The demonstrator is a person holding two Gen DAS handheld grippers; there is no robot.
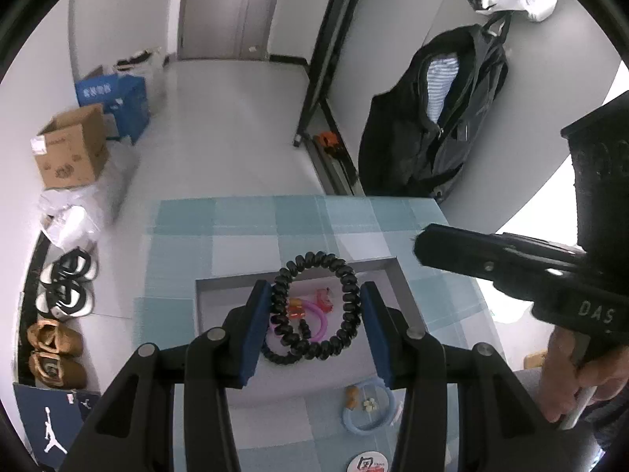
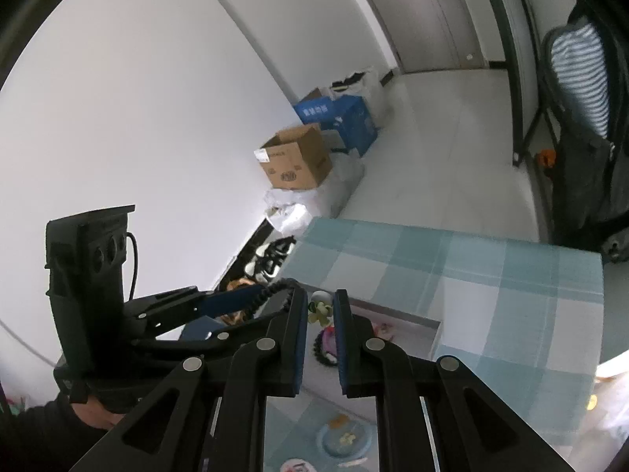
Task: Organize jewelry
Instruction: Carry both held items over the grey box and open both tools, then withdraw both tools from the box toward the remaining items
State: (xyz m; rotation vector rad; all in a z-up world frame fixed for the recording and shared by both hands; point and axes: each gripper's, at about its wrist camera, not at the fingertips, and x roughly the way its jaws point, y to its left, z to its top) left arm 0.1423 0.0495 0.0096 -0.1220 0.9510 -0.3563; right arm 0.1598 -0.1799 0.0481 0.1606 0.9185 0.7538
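Observation:
My left gripper (image 1: 314, 291) is shut on a black spiral coil ring (image 1: 350, 295), which hangs between its blue pads above a grey tray (image 1: 401, 295). In the tray lie a pink ring (image 1: 320, 322), small red pieces and another black coil (image 1: 279, 354). My right gripper (image 2: 320, 293) is nearly closed, with a small yellow-green flower piece (image 2: 319, 310) pinched at its tips over the tray's (image 2: 397, 316) left end. In the left wrist view the right gripper (image 1: 418, 244) reaches in from the right. A light blue ring (image 1: 354, 424) lies on the cloth in front of the tray.
The table wears a blue-checked cloth (image 1: 243, 216); its far edge drops to the floor. Shoes (image 1: 67, 287) and cardboard boxes (image 1: 72, 149) line the left wall. A dark backpack (image 1: 436, 118) hangs at the back right. A round badge (image 1: 367, 464) lies near the front edge.

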